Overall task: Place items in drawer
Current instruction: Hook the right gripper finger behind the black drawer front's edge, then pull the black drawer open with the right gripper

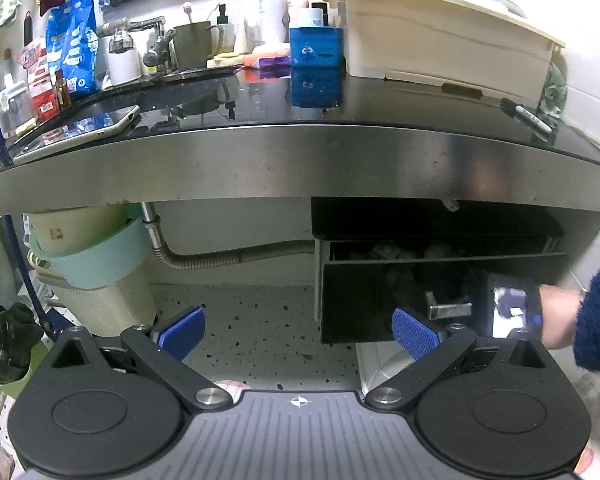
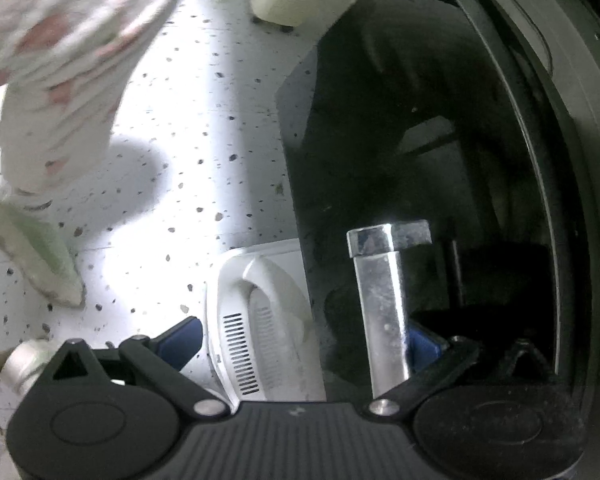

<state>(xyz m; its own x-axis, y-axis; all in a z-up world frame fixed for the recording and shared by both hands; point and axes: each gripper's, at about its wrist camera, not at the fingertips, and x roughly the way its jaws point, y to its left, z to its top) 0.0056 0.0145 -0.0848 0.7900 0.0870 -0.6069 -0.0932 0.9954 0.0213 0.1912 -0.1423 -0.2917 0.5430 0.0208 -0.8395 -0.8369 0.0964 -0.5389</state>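
A black drawer [image 1: 384,292] under the steel-edged counter stands slightly pulled out, with dark cloth items showing in its top gap. Its silver handle [image 1: 448,309] sticks out of the glossy front. My left gripper [image 1: 298,332] is open and empty, held low in front of the drawer's left edge. In the right wrist view the drawer front [image 2: 420,152] fills the right side and the silver handle [image 2: 384,304] lies between my right gripper's [image 2: 304,344] open blue pads [image 2: 422,346], close to the right one. The person's right hand shows by the drawer [image 1: 556,316].
On the counter lie a phone [image 1: 80,130], a black marker [image 1: 526,114], a blue box [image 1: 317,46], a cream storage bin [image 1: 440,40] and toiletries by the tap [image 1: 156,44]. Below stand a teal basin [image 1: 96,252], a drain hose [image 1: 236,258], a white appliance [image 2: 260,320] and the person's leg [image 2: 60,80].
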